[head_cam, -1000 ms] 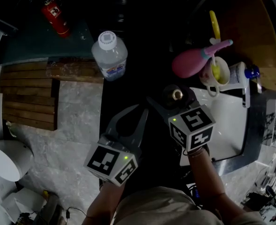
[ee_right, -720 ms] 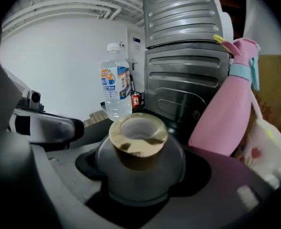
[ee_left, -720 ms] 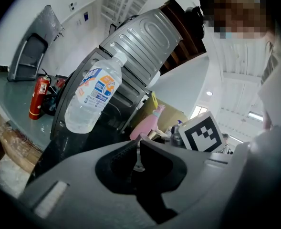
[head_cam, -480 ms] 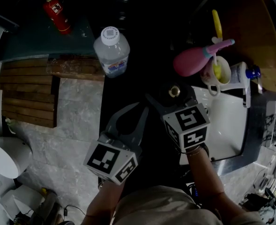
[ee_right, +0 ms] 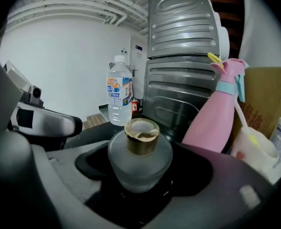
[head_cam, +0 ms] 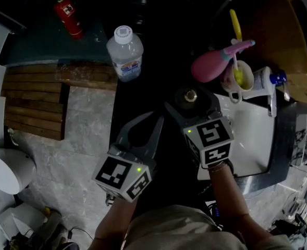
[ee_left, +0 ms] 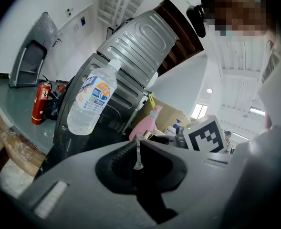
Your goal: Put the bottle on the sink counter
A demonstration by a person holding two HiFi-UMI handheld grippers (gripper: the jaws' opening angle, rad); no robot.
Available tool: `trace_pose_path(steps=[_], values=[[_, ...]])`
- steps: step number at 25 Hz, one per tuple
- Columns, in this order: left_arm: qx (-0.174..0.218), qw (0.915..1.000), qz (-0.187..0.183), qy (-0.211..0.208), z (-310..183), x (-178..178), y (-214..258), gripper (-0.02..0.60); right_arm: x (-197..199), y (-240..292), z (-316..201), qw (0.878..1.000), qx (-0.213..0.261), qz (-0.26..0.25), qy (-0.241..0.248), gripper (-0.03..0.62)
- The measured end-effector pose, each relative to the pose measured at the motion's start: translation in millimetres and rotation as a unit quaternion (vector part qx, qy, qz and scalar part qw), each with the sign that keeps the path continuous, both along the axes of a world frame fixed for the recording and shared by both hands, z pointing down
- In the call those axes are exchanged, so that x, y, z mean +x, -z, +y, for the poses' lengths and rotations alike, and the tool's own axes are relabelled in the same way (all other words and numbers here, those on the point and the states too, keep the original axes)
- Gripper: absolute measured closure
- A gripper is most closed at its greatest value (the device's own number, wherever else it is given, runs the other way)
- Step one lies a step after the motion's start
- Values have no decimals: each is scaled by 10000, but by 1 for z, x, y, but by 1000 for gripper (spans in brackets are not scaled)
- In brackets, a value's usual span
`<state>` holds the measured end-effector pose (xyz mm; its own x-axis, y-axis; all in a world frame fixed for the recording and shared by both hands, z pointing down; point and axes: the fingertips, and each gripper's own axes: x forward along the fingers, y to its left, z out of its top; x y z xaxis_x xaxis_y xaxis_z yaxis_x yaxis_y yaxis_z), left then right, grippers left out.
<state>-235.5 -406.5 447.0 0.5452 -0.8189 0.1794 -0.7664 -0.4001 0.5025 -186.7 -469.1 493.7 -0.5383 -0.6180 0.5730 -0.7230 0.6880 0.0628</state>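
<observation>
A small frosted glass bottle [head_cam: 189, 94] with a gold neck sits between the jaws of my right gripper [head_cam: 191, 102], which is shut on its round body [ee_right: 139, 159]. It is held over the dark counter [head_cam: 153, 82] just left of the white sink [head_cam: 255, 134]; whether it touches the counter I cannot tell. My left gripper [head_cam: 156, 123] hovers beside it on the left, shut with nothing in it [ee_left: 138, 152].
A clear water bottle [head_cam: 124, 53] stands at the counter's far left edge. A pink bottle [head_cam: 213, 66], a cup [head_cam: 237, 78] with a yellow tool and a blue-capped bottle [head_cam: 270, 79] crowd the sink's far rim. Wooden slats [head_cam: 33, 103] and a red extinguisher [head_cam: 70, 15] lie left.
My right gripper has carried the small glass bottle a little farther away and to the left over the dark counter. The left gripper has hardly moved.
</observation>
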Motion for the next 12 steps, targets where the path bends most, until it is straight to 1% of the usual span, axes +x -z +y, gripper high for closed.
trace_pose_path(steps=[2,5,9,12], values=[[1,10000,1,32,5,1,2,574,1,8,3,9999,66,-85,-33,244],[-1,9999,125,65,17,7,9,574,6,19,14,9996,126,-237,-87,244],[84,9999,108,72,30,15,15,574,10,32,30,9991,221,-360,40,244],[135,9996,117,214,40,19,21,574,18,34,42,9991,187,-367,118,244]])
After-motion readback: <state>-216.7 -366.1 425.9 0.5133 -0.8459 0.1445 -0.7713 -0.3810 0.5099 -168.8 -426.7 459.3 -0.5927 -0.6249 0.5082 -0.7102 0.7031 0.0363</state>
